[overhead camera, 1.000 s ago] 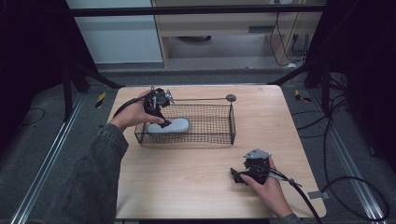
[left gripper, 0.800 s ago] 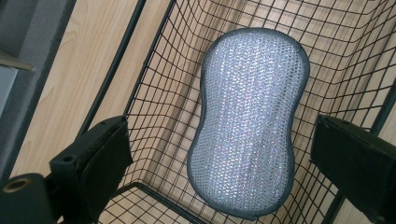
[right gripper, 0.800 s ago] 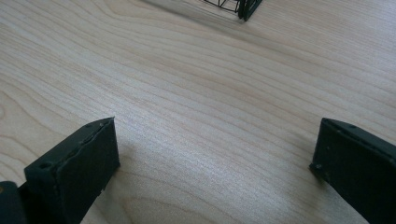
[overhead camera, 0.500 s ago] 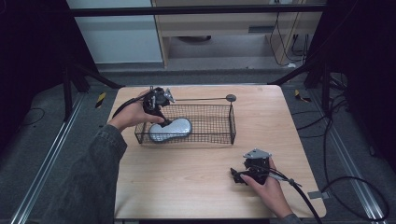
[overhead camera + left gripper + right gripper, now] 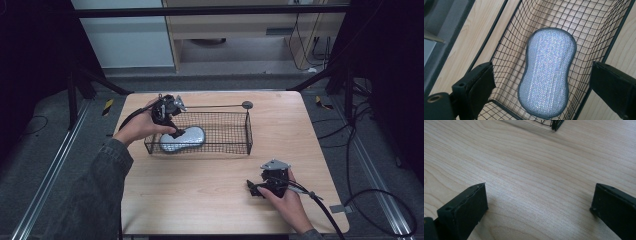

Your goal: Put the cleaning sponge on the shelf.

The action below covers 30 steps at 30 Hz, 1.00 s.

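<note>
Sponge, grey-rimmed and silvery, peanut-shaped, lies flat on the floor of the black wire basket, toward the basket's left end as the high view shows it. My left gripper hangs over that same end, just above the sponge, its jaws spread wide. In the left gripper view the jaws stand to either side of the sponge with clear air between pad and sponge on both sides, so nothing is pinched. The basket's mesh walls rise on both sides of the sponge; the right jaw overlaps the basket's rim in that view, and I cannot tell whether it touches the wire.

A thin rod ending in a small dark disc runs along the basket's far side, just beyond its back wall.

My right gripper sits on the wooden table, well apart from the basket, on the basket's near-right side toward the table's front edge. Its jaws are also spread, with bare wood grain between them. A corner of the basket shows at the top of the right gripper view, well ahead of the jaws.

Cables trail from my right gripper off the table edge. Beyond the basket, past the table, stands a pale cabinet on a grey floor.
</note>
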{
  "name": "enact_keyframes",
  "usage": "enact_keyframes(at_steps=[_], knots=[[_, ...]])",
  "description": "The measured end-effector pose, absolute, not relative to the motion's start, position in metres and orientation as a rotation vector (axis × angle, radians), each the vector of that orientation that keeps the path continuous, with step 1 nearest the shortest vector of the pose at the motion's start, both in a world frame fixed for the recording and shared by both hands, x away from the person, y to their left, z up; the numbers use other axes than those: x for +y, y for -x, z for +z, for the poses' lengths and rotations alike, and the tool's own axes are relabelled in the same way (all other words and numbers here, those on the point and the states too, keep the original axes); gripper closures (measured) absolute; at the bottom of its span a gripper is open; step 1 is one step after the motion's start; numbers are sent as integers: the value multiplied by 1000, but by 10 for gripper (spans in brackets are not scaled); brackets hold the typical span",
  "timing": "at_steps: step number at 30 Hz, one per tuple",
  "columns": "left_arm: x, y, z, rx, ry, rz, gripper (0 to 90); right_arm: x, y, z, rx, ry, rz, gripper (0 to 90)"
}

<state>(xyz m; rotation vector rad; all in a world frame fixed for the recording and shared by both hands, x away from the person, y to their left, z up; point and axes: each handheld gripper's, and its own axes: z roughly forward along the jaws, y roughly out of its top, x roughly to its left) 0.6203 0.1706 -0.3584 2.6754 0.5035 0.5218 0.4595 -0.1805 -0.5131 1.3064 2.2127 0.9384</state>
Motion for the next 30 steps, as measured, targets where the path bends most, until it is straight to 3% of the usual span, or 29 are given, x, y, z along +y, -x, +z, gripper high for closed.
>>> enact_keyframes(at_steps=[30], knots=[[159, -567, -360, 656, -2516, 586, 49, -180, -459, -513, 2212, -1309, 940, 7]])
